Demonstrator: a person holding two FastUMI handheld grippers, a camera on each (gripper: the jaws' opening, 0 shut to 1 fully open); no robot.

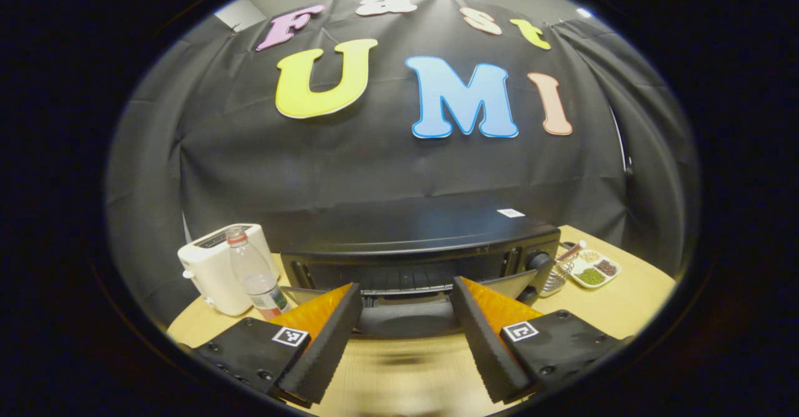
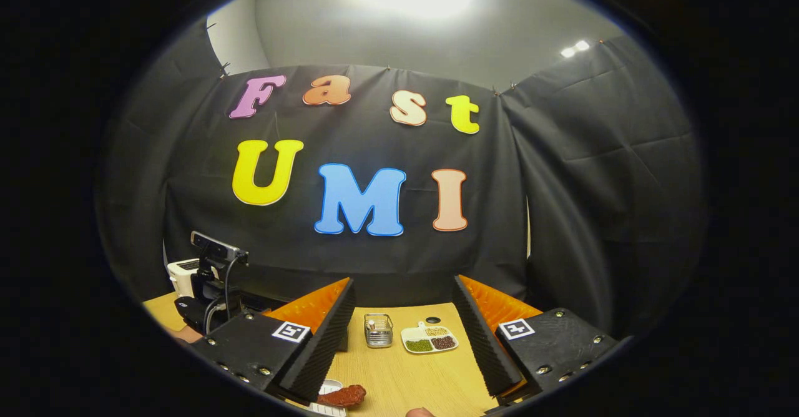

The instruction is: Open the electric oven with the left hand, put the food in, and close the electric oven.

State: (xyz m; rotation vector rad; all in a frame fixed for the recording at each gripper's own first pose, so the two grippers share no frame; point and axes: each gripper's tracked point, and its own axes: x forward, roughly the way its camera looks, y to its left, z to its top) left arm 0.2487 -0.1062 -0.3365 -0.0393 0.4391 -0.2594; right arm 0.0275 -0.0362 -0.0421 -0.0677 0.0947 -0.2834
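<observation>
Black boxy electric oven (image 1: 431,242) on wooden table (image 1: 624,304), long axis left-right, front facing camera, door ajar. Left gripper (image 1: 406,336) spread, empty. Right gripper (image 2: 402,342) spread, empty. Reddish-brown food piece (image 2: 342,396) near its left finger, cut off below.

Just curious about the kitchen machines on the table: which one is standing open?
The black electric oven: its door is hinged down toward the left gripper, showing the rack inside. The white toaster beside it has no open door.

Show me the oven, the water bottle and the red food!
oven (image 1: 424,236): left gripper view, on its dark top.
water bottle (image 1: 254,273): left gripper view, on its clear body.
red food (image 2: 342,396): right gripper view, on its middle.
</observation>
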